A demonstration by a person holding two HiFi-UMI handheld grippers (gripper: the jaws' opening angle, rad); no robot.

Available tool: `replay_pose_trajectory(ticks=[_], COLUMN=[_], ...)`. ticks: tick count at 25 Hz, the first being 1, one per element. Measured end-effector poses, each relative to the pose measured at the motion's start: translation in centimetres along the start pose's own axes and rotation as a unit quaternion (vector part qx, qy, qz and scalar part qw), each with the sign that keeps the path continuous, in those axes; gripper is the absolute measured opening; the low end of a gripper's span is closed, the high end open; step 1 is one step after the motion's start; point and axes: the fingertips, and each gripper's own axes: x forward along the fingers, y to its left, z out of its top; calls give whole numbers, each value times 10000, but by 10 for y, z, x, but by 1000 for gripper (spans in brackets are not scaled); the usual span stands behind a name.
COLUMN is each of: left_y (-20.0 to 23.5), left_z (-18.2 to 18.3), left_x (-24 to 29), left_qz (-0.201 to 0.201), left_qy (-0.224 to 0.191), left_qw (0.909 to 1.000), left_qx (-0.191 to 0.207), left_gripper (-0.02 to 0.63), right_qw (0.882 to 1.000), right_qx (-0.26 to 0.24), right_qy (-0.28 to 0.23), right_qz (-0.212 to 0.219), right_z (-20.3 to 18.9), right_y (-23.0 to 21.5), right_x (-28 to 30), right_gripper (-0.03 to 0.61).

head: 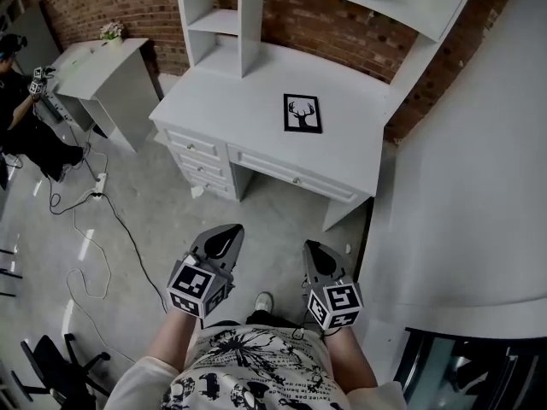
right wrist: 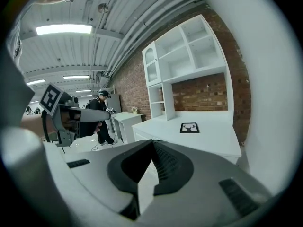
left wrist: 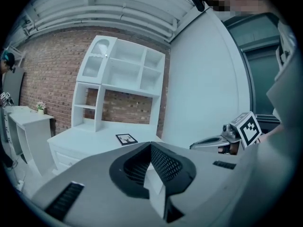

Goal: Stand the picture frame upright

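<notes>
Head view: both forearms reach forward from the torso, left gripper (head: 220,243) and right gripper (head: 318,261) side by side over the floor (head: 154,220). Noses aim at the white desk (head: 248,101), tipped slightly down, well short of its front edge. Left gripper view: jaws clenched together, nothing between them. Right gripper view: same, pressed tight, empty. Picture frame (head: 302,113) lies flat, face up, on the desktop, right of centre, roughly midway between the front edge and the back shelving (head: 222,24), antlered-head print visible. Both grippers well apart from it. Second person (head: 21,109) stands by a smaller white table (head: 102,67), far left
</notes>
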Motion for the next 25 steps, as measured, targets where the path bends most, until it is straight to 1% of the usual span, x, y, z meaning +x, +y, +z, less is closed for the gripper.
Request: replay_pose_trajectory(ticks=[4,8,13,17,22,25], left_y=[10,19,50,88,135,160], left_z=[6,8,10,22,43,55], left_x=[44,75,106,131,176,206], left_qz=[18,37,98,36,-236,-515], left_qy=[89,80,39,-58,3,51], left_qw=[10000,9999,9999,9999,9997,9986], left_qx=[-2,-115,-109,-82,-55,103], left_gripper=[8,8,8,8,8,8], right_qw=[10000,9998,9992,9976,9949,9938], right_qx=[21,-16,29,82,193,228], right_qy=[84,149,91,59,95,172], right_qz=[-19,-88,-398,-690,-981,-1074], right_z=[7,11,26,39,61,74], right_y=[-34,-60,-99,-122,-138,-143], right_x=[27,44,71,99,150,190], right_gripper=[3,3,3,3,3,3])
